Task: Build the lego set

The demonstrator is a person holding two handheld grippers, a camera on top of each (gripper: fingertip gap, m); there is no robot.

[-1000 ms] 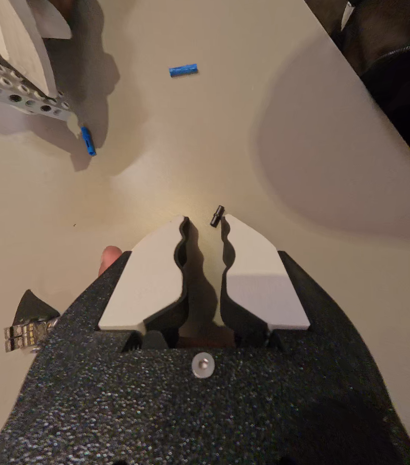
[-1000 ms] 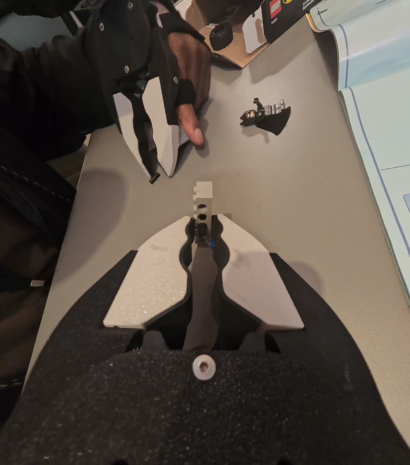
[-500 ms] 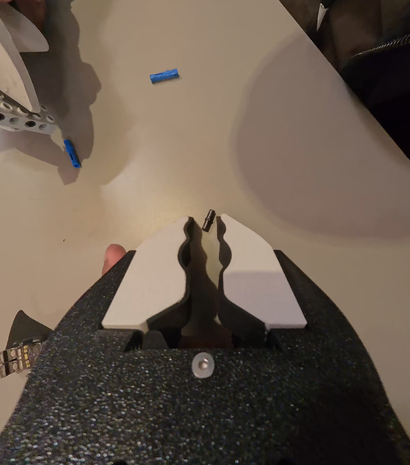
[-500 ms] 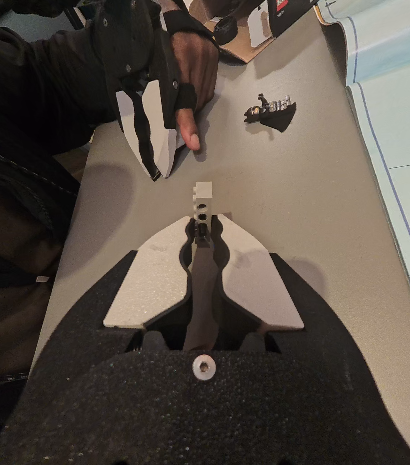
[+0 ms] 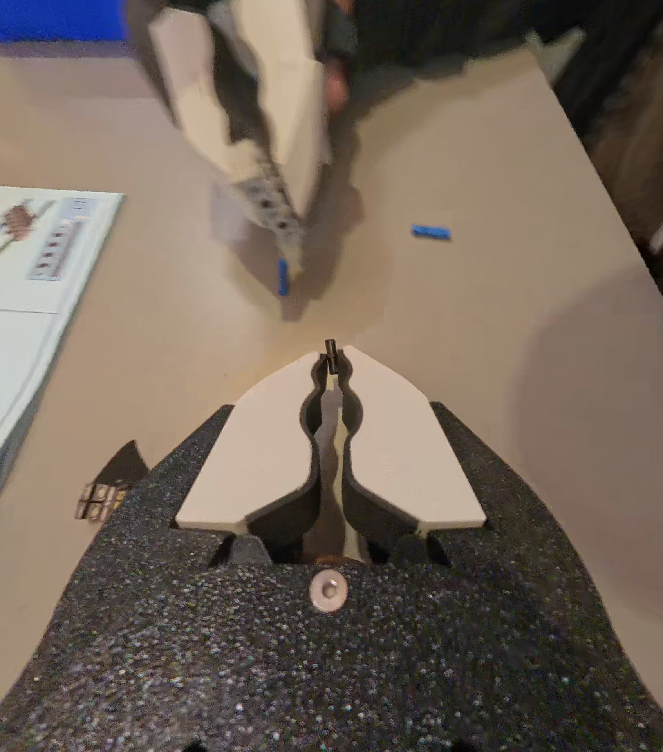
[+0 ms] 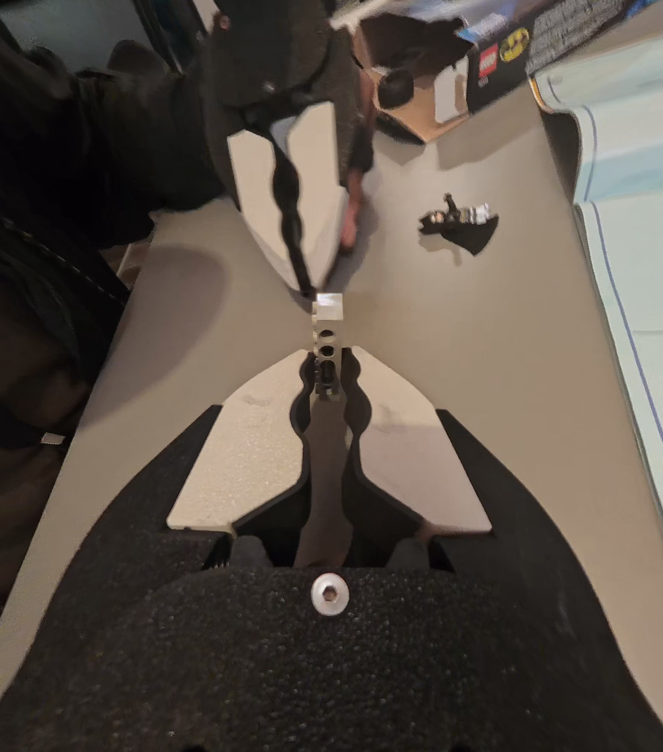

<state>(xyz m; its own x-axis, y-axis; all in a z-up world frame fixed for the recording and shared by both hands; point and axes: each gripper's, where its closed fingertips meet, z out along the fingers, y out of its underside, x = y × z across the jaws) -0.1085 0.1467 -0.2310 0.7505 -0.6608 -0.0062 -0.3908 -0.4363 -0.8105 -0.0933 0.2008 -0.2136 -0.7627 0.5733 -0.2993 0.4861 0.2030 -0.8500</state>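
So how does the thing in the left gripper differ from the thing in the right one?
The left gripper pinches a tiny black pin; the right gripper clamps a much larger grey beam. The pin is a plain round peg, while the beam is square-edged with a row of holes. The jaws sit nearly closed on the pin, wider on the beam. Both stick out past the fingertips.

a box (image 6: 496, 53) behind the booklet (image 6: 647, 285) bears a red square logo, a yellow oval emblem and small print; the booklet's pages show diagrams and tiny marks, too blurred to read
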